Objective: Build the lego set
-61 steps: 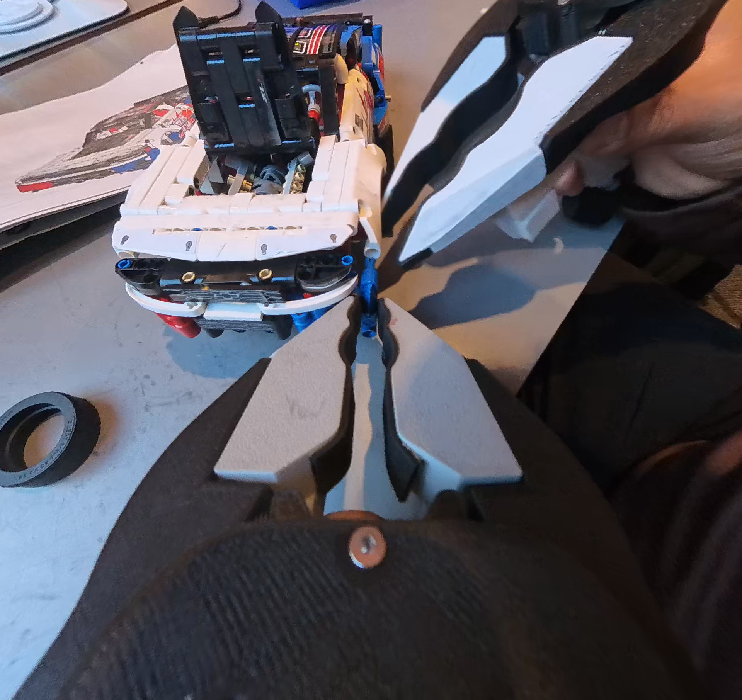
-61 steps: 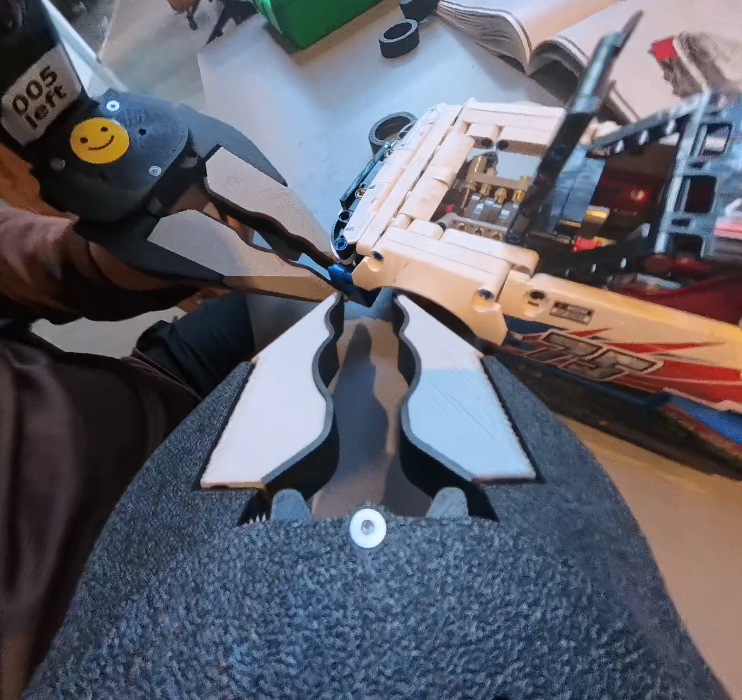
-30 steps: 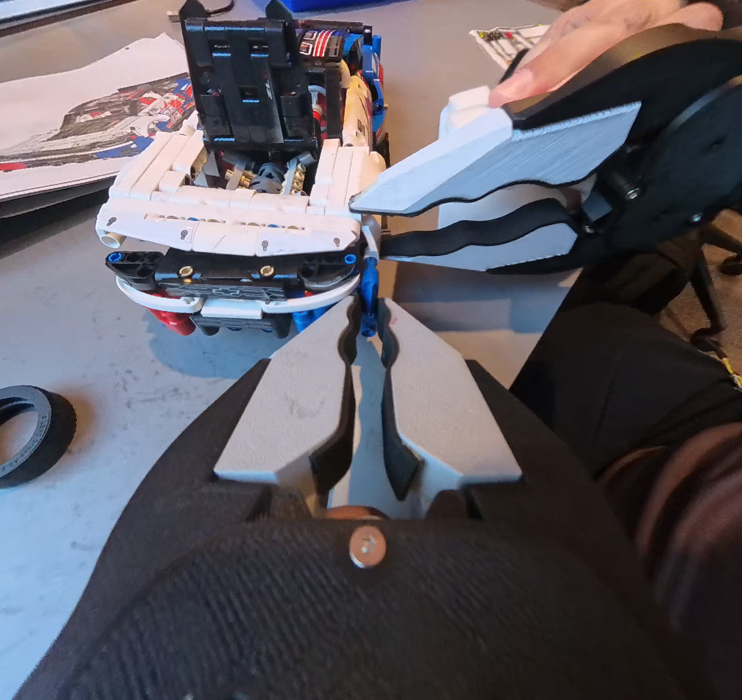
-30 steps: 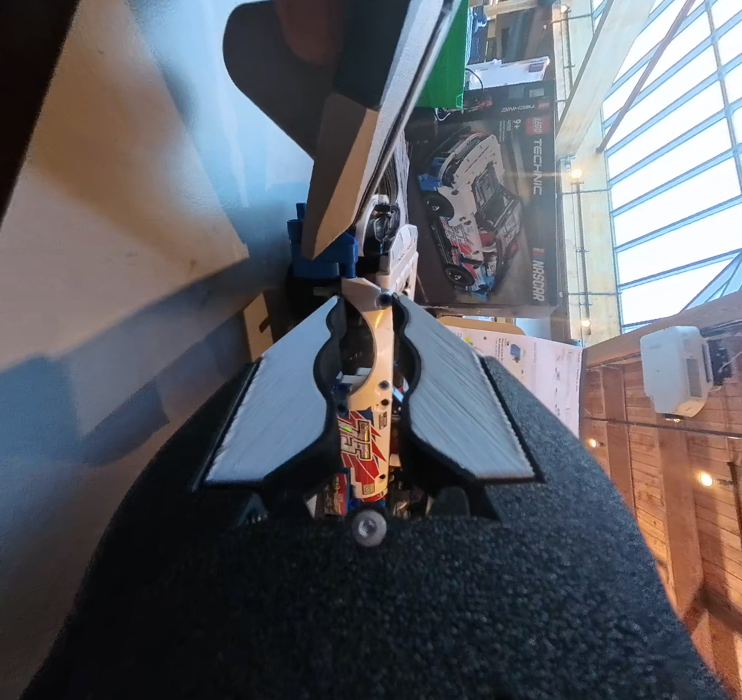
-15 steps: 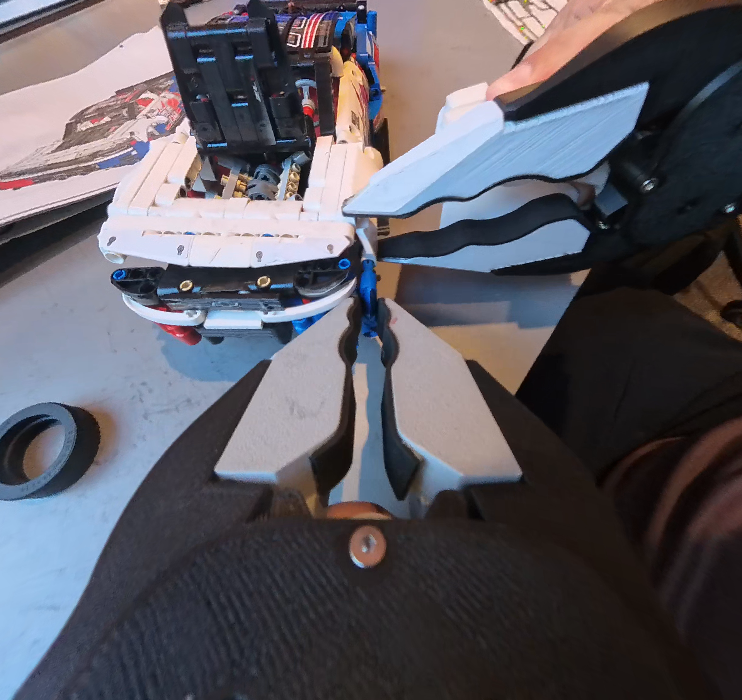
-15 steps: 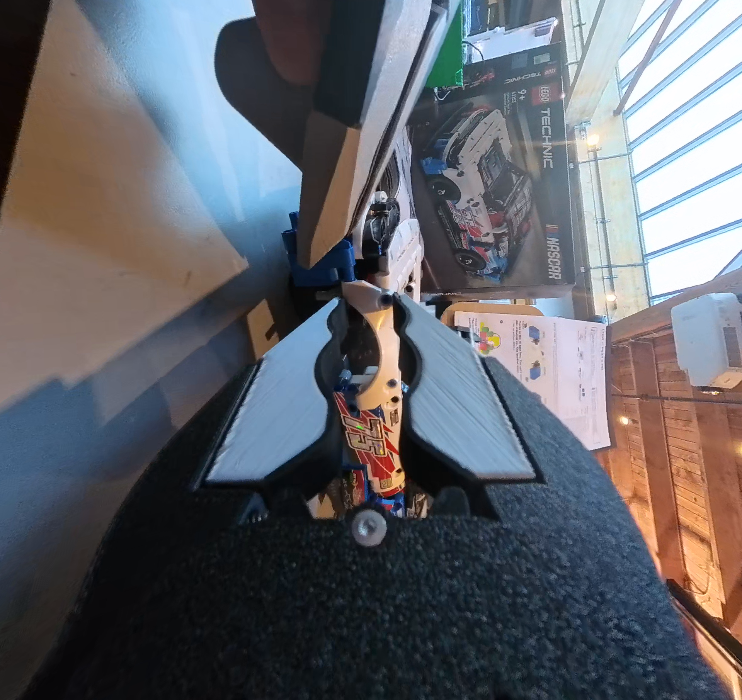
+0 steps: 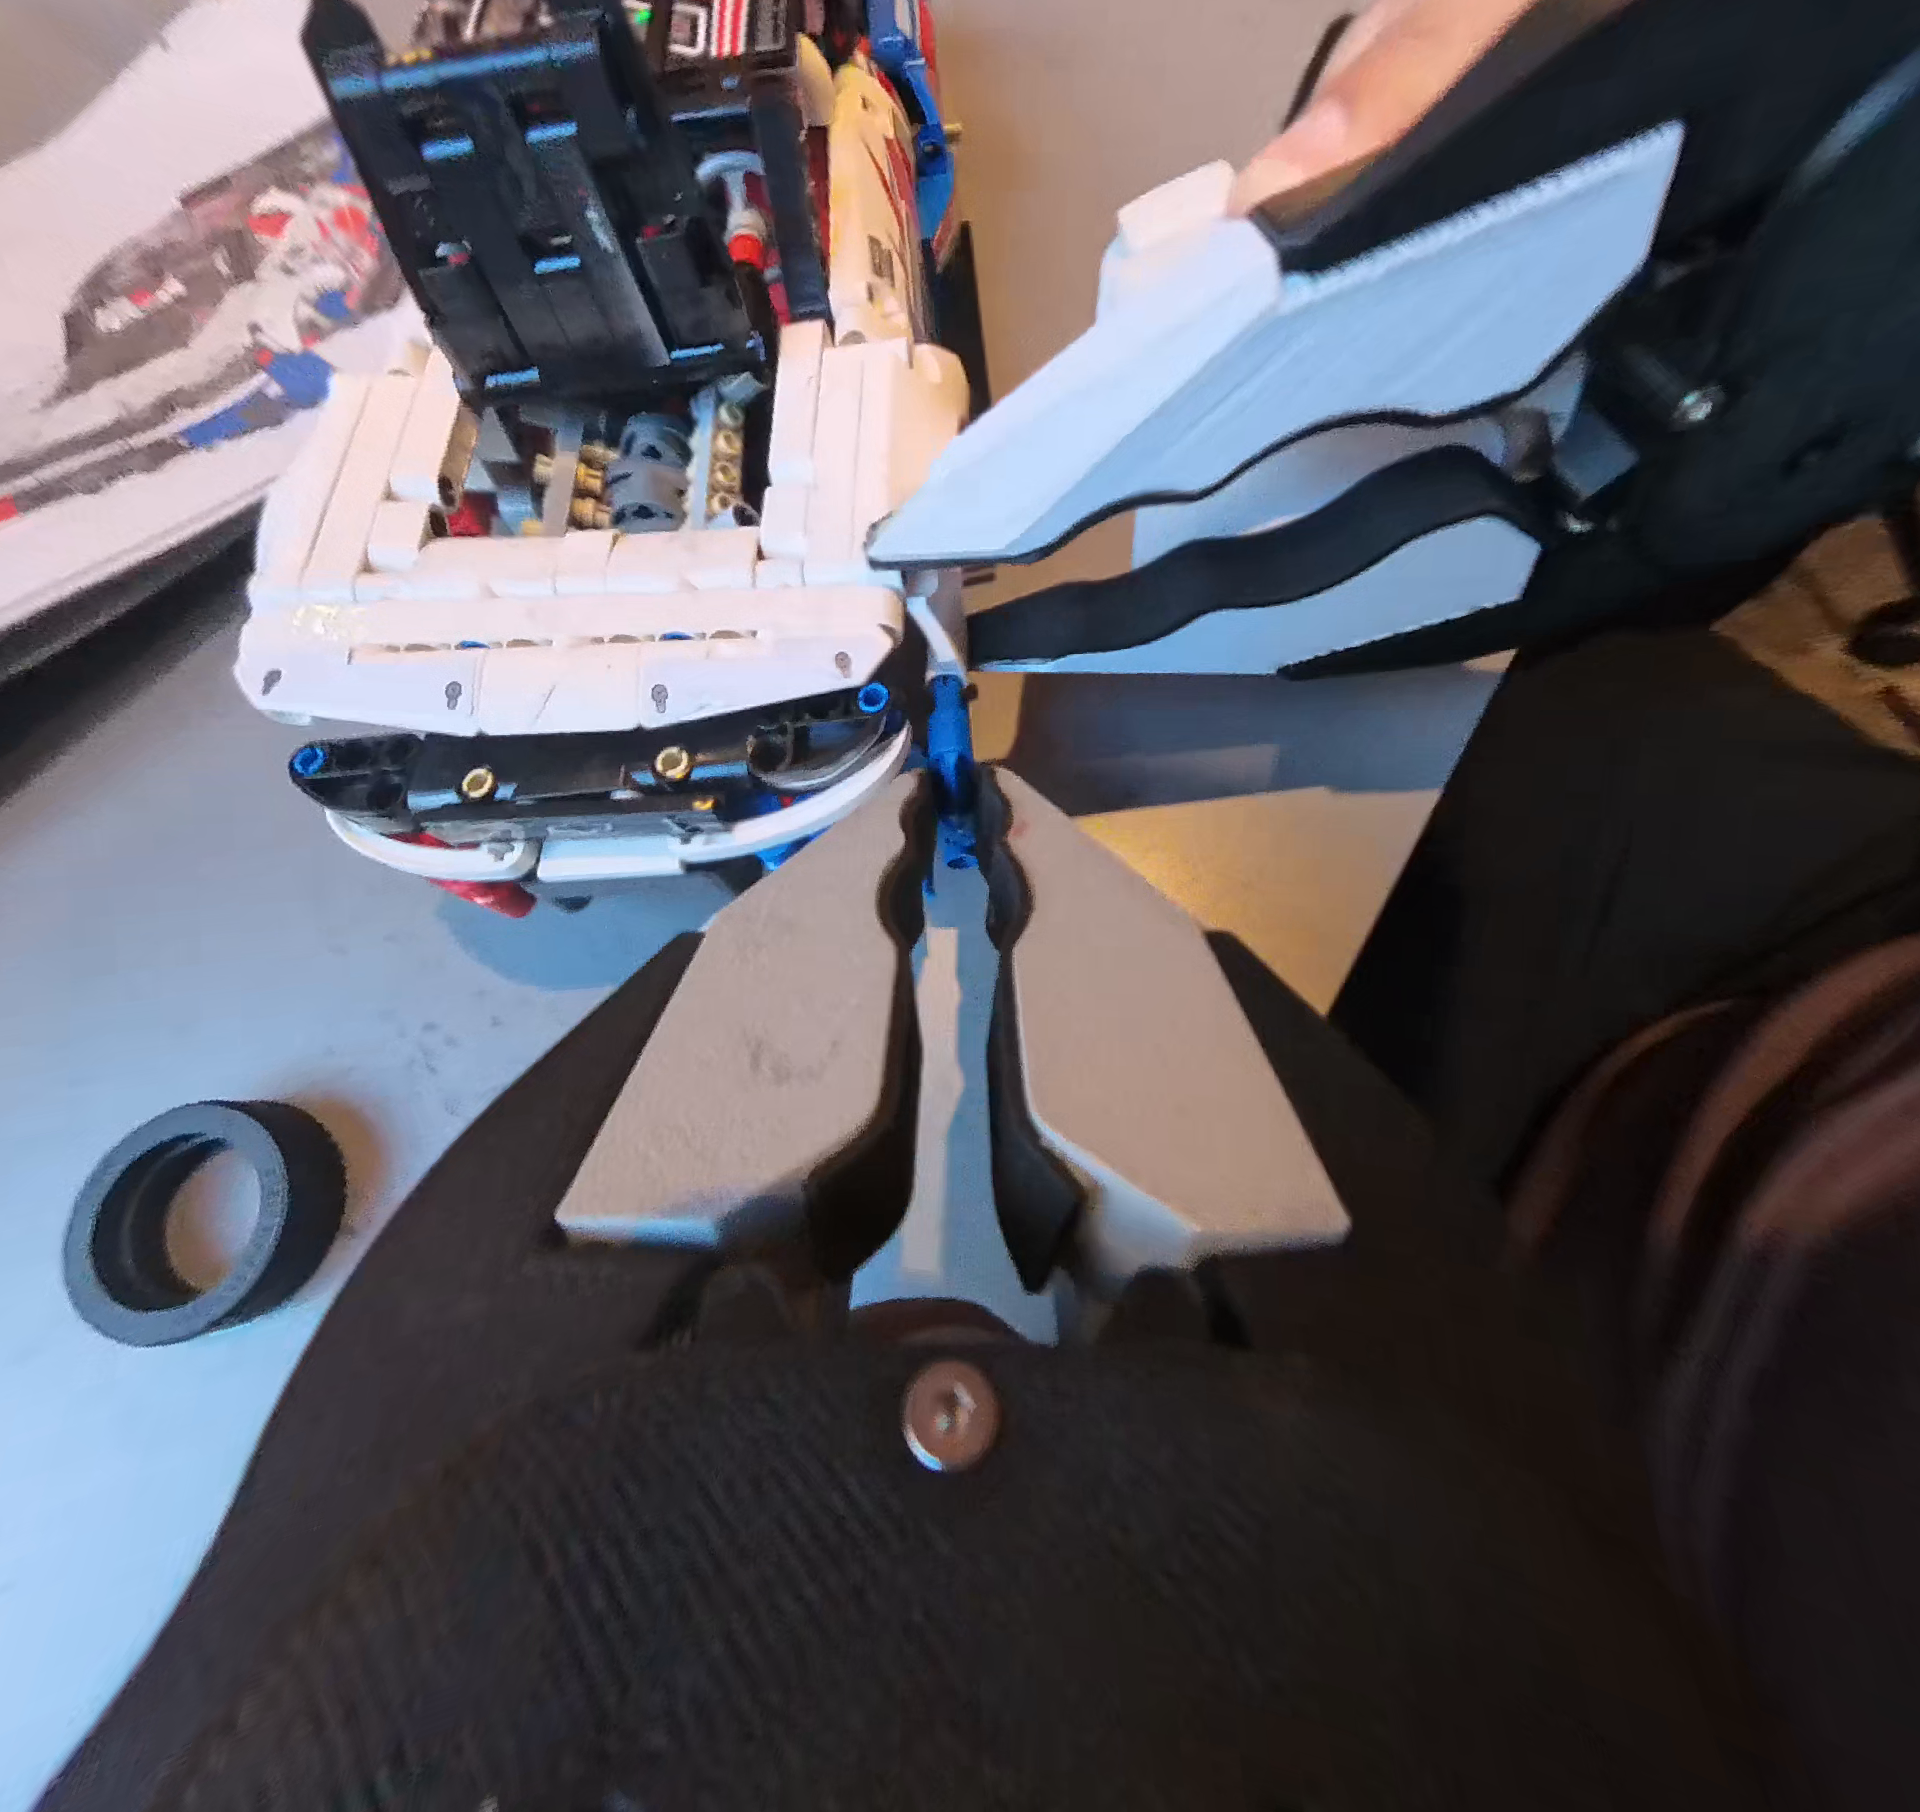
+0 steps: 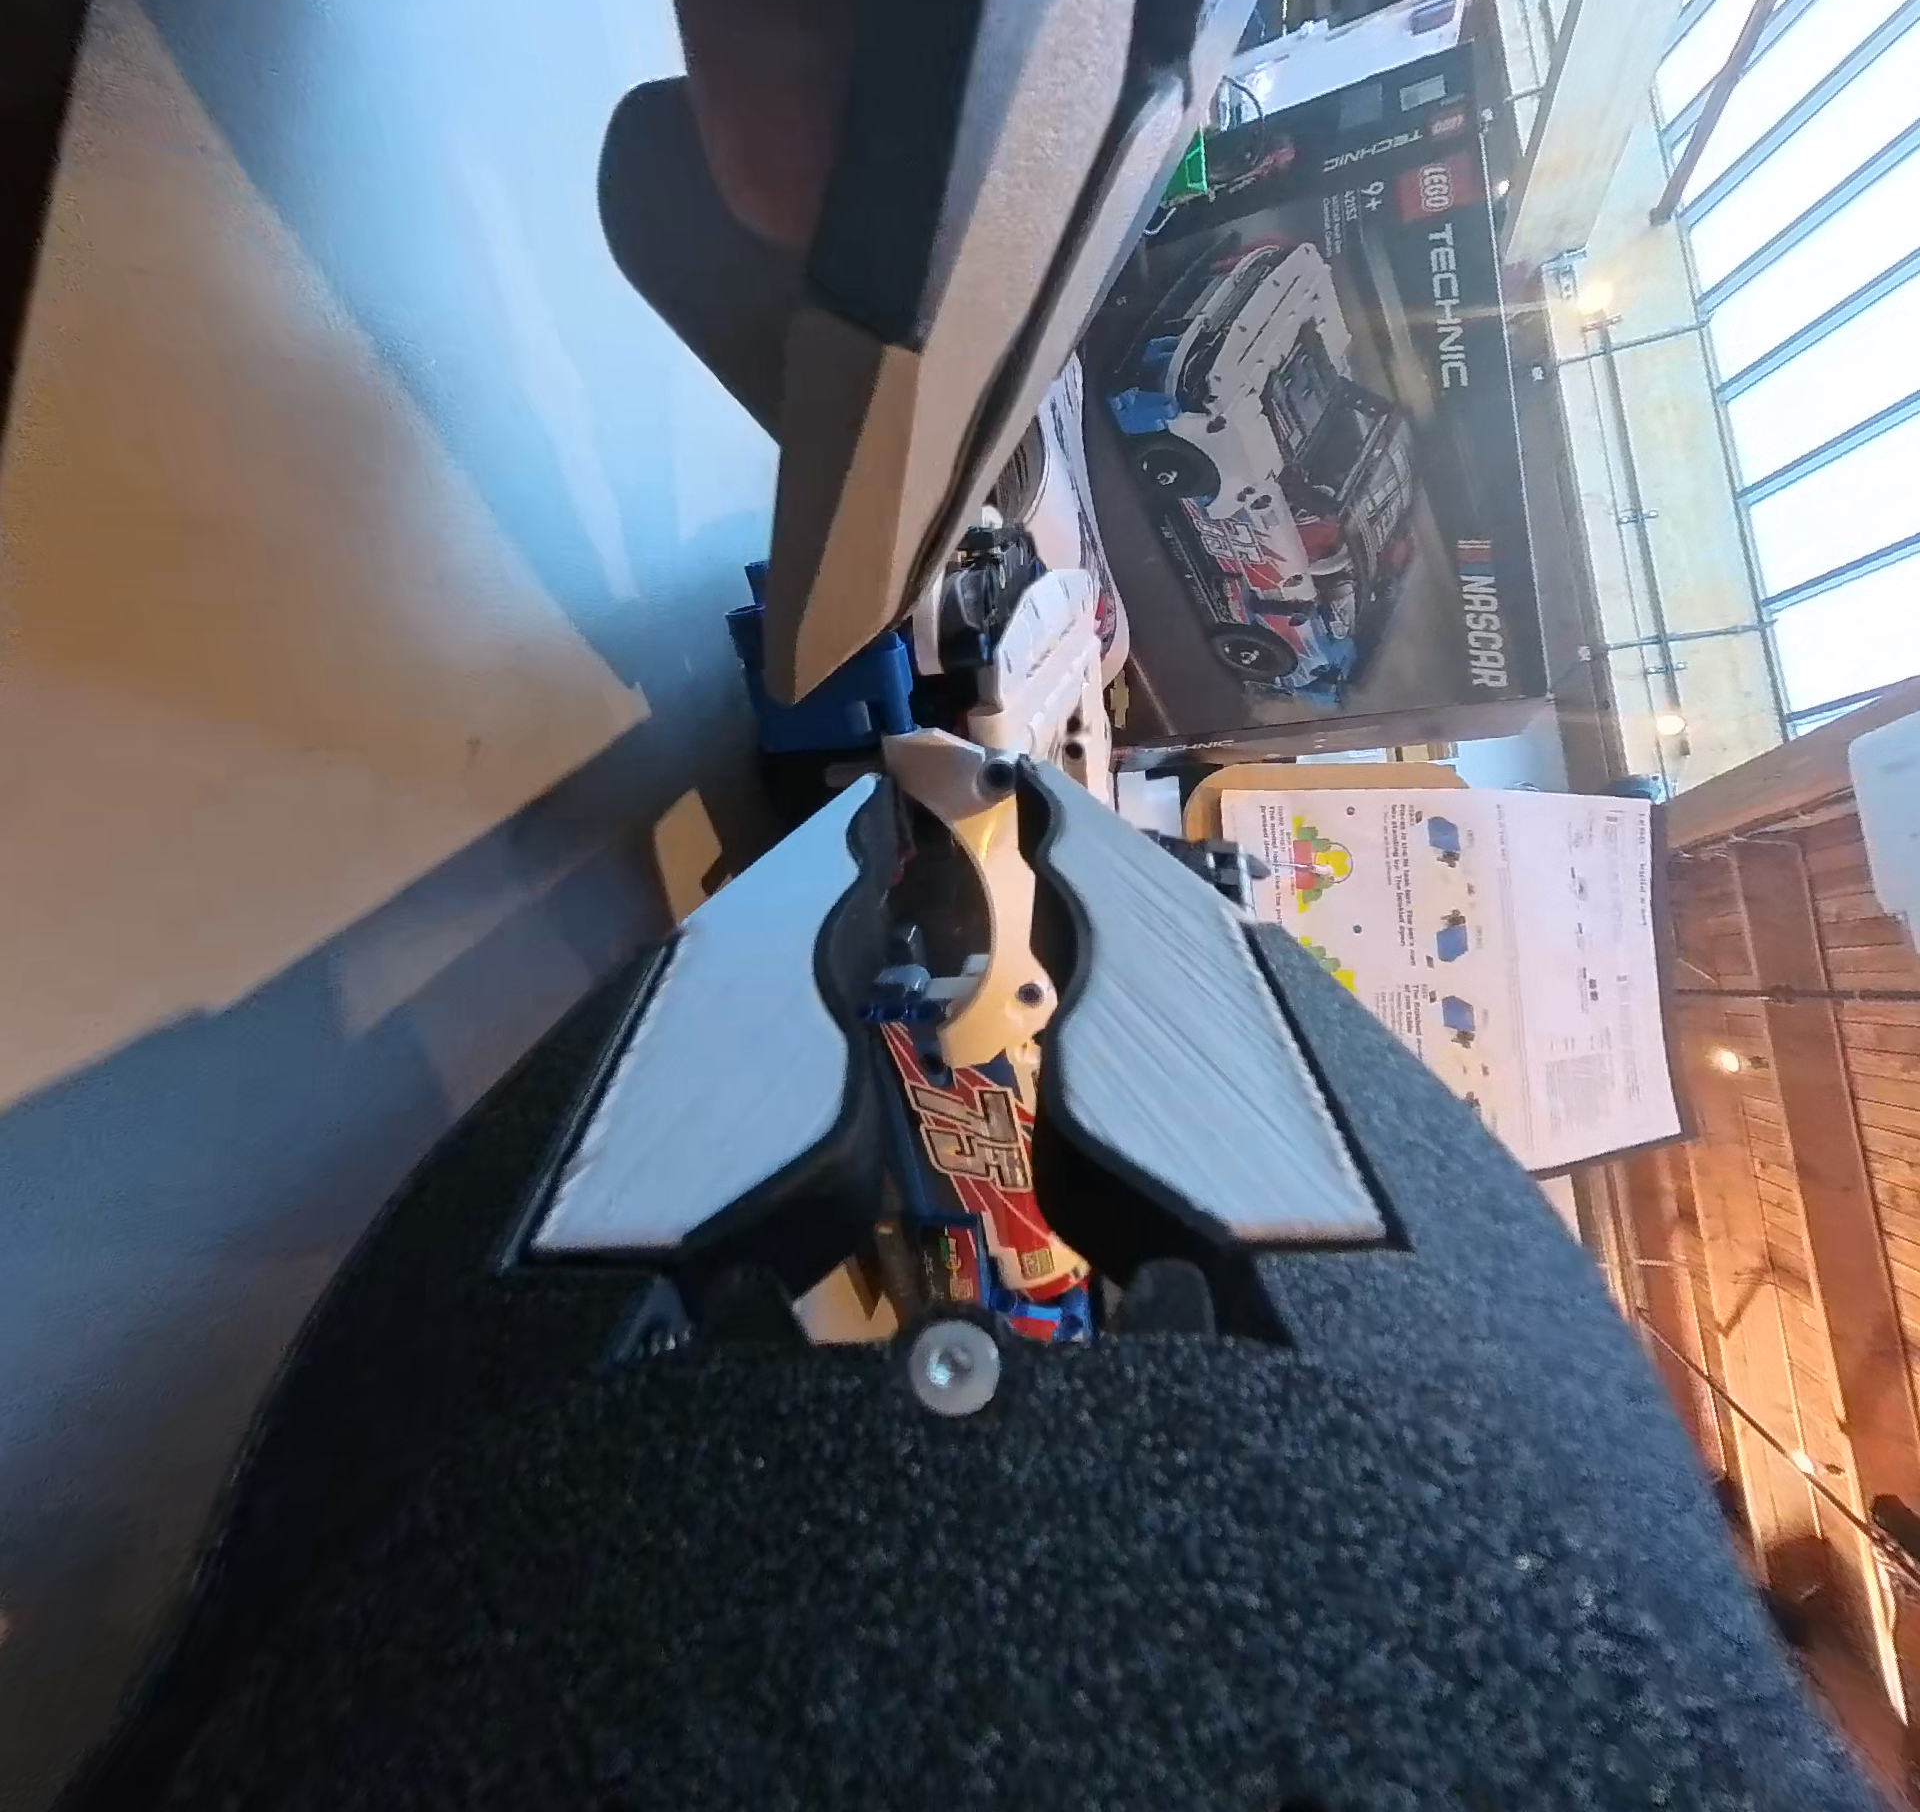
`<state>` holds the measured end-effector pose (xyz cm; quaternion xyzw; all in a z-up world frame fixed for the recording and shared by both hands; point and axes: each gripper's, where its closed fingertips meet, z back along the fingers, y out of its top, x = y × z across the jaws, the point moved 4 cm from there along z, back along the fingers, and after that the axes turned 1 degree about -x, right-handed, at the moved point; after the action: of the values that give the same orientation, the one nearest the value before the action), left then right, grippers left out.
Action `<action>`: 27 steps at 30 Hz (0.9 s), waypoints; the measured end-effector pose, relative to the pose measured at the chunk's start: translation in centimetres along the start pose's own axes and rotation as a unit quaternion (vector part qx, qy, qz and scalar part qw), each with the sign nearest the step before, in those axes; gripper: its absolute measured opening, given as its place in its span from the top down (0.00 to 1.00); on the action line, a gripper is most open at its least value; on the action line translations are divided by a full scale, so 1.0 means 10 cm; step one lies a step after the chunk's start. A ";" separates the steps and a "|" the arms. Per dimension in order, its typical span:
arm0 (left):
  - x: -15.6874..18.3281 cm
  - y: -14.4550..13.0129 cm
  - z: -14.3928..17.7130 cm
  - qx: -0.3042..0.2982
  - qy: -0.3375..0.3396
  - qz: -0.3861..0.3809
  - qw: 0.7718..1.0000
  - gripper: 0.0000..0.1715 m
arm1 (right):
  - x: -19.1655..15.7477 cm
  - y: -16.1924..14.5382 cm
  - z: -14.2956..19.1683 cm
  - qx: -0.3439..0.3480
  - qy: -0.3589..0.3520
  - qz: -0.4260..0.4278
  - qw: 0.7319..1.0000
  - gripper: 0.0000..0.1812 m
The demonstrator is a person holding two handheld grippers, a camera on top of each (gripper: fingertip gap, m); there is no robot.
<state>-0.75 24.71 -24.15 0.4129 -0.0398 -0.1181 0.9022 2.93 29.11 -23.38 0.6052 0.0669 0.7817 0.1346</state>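
Note:
The lego car, white-fronted with a raised black hood, stands on the grey table. My left gripper is shut on a small blue piece at the car's front right corner. My right gripper comes in from the right, rolled on its side, and is shut on the car's white front fender. In the right wrist view the right gripper clamps that white wheel arch. Just beyond it are the blue piece and a finger of the left gripper.
A loose black tyre lies on the table at the near left. An open instruction booklet lies left of the car. The set's box and a printed sheet stand behind the car. A person's dark-clothed legs are past the table's right edge. Only a small space, under 4 cm, lies between the two pairs of fingers.
My right gripper swung round from beside the car, rolled onto its side and closed on the front fender. My left gripper stayed shut on the blue piece. The car has shifted slightly.

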 end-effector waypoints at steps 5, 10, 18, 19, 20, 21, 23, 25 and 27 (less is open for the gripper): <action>0.00 -0.01 0.00 -0.027 0.027 0.005 0.999 0.98 | -0.01 0.02 -0.03 -0.001 -0.006 0.011 1.000 0.88; -0.01 -0.04 0.01 0.008 0.011 0.026 1.000 0.98 | 0.00 0.00 -0.02 -0.009 -0.024 0.025 0.999 0.87; 0.00 -0.05 0.01 0.029 0.007 0.028 0.999 0.98 | -0.02 0.02 0.30 0.002 0.050 -0.242 0.969 0.99; 0.00 -0.06 0.01 0.033 0.007 0.030 0.999 0.98 | -0.04 0.04 0.30 0.005 0.087 -0.337 0.937 0.98; 0.00 -0.06 0.01 0.037 0.007 0.032 0.999 0.97 | -0.07 0.05 0.30 0.005 0.125 -0.424 0.897 0.97; 0.01 -0.07 0.01 0.041 0.005 0.034 0.999 0.96 | -0.08 0.04 0.28 0.003 0.160 -0.499 0.852 0.94; 0.04 -0.07 0.02 0.049 -0.001 0.037 0.998 0.92 | -0.06 0.04 0.25 0.024 0.210 -0.618 0.757 0.94; 0.04 -0.07 0.03 0.052 0.008 0.032 0.998 0.91 | -0.03 -0.02 0.22 0.039 0.211 -0.684 0.697 0.99; 0.03 -0.05 0.05 0.063 0.013 0.030 0.997 0.94 | -0.02 -0.10 0.17 0.039 0.211 -0.728 0.651 0.99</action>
<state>-0.61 23.93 -24.22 0.4691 -0.0475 -0.0825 0.8780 4.71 29.87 -23.44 0.1857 0.5429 0.5359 0.6193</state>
